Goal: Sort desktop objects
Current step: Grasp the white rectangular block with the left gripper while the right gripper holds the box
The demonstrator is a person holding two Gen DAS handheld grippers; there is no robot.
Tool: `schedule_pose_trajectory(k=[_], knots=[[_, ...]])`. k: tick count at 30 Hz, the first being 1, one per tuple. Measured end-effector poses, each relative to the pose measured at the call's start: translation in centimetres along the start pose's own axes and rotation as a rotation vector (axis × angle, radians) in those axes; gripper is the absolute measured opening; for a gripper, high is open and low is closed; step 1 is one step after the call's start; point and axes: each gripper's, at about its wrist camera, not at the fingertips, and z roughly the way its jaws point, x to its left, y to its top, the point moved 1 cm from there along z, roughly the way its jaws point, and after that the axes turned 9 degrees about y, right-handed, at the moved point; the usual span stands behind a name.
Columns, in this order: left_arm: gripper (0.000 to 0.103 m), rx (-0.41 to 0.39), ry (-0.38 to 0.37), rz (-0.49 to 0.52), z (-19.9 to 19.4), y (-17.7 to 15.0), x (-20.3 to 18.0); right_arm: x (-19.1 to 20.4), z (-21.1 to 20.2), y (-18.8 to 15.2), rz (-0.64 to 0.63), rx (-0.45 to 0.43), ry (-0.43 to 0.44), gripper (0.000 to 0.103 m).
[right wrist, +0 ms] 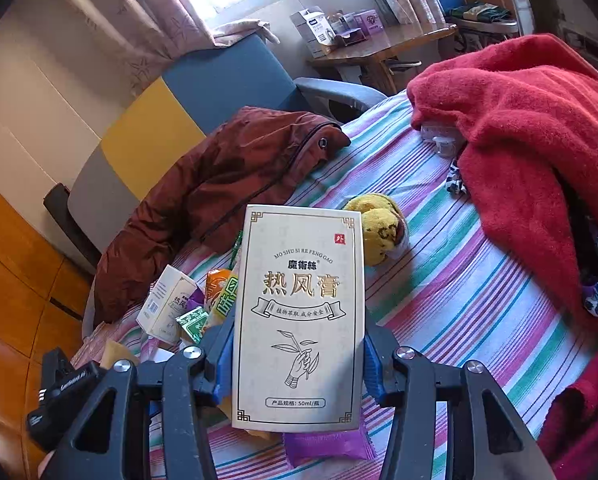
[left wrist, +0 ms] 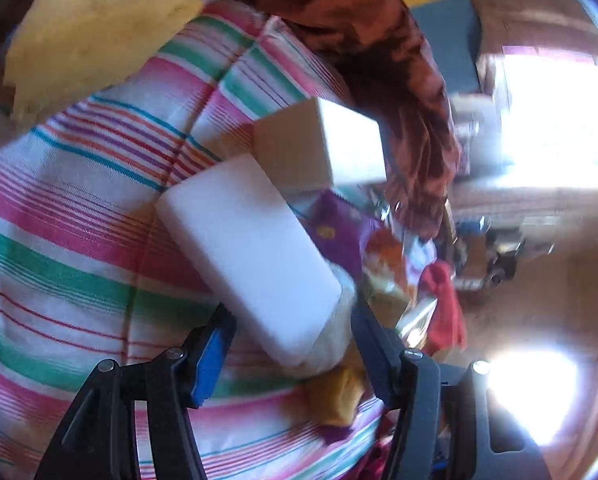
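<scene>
Left wrist: left gripper [left wrist: 293,332] jaws apart, straddling the white box [left wrist: 247,256] on the striped sheet [left wrist: 79,208], pads not touching. Centre, then close. Blurred; items beyond unclear.

Right wrist: right gripper [right wrist: 299,356] clamped on the cream box [right wrist: 299,320], raised over the sheet. Keep upright. Snack pile [right wrist: 203,304] partly hidden.

You have two cream ointment boxes in the right wrist view: one upright box [right wrist: 299,320] near the middle, a second box [right wrist: 169,304] lying far left of it. One brown jacket [right wrist: 219,192], one red blanket [right wrist: 539,152], one yellow sock bundle [right wrist: 379,228] and one purple packet [right wrist: 327,446] lie on the striped bed sheet [right wrist: 459,300]. Your left view shows one white block [left wrist: 251,252] and one cream box [left wrist: 319,144].
</scene>
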Motion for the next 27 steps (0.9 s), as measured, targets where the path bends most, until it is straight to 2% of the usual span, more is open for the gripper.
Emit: schedule_pose_trajectory(k=[2, 4, 7, 11, 13, 15, 19, 24, 27], knots=[[0.056, -0.015, 0.0, -0.022, 0.1, 0.5, 0.2, 0.1, 0.0, 0.0, -0.005, -0.002, -0.001, 0.051], [0.04, -0.042, 0.007, -0.014, 0.1, 0.9, 0.3, 0.2, -0.1, 0.0, -0.012, -0.006, -0.008, 0.051], [0.036, -0.056, 0.02, 0.011, -0.1, 1.2, 0.4, 0.2, -0.3, 0.1, -0.015, -0.018, -0.024, 0.051], [0.029, -0.094, 0.083, 0.174, -1.8, 0.3, -1.3, -0.2, -1.1, 0.4, 0.005, -0.058, -0.029, 0.051], [0.024, -0.138, 0.12, 0.3, -3.2, -0.9, -2.6, -0.4, -1.3, 0.4, 0.014, -0.071, -0.023, 0.051], [0.024, -0.161, 0.139, 0.391, -4.4, -1.9, -3.4, -0.4, -1.6, 0.5, 0.015, -0.084, -0.005, 0.051], [0.016, -0.204, 0.178, 0.548, -6.5, -4.1, -4.1, 0.5, -2.1, 0.4, -0.019, -0.101, 0.019, 0.051], [0.016, -0.234, 0.198, 0.602, -8.3, -5.5, -3.3, 1.5, -2.3, 0.1, -0.062, -0.1, 0.057, 0.051], [0.016, -0.217, 0.217, 0.572, -8.8, -5.4, -2.1, 2.0, -1.5, -0.2, -0.089, -0.059, 0.039, 0.051]])
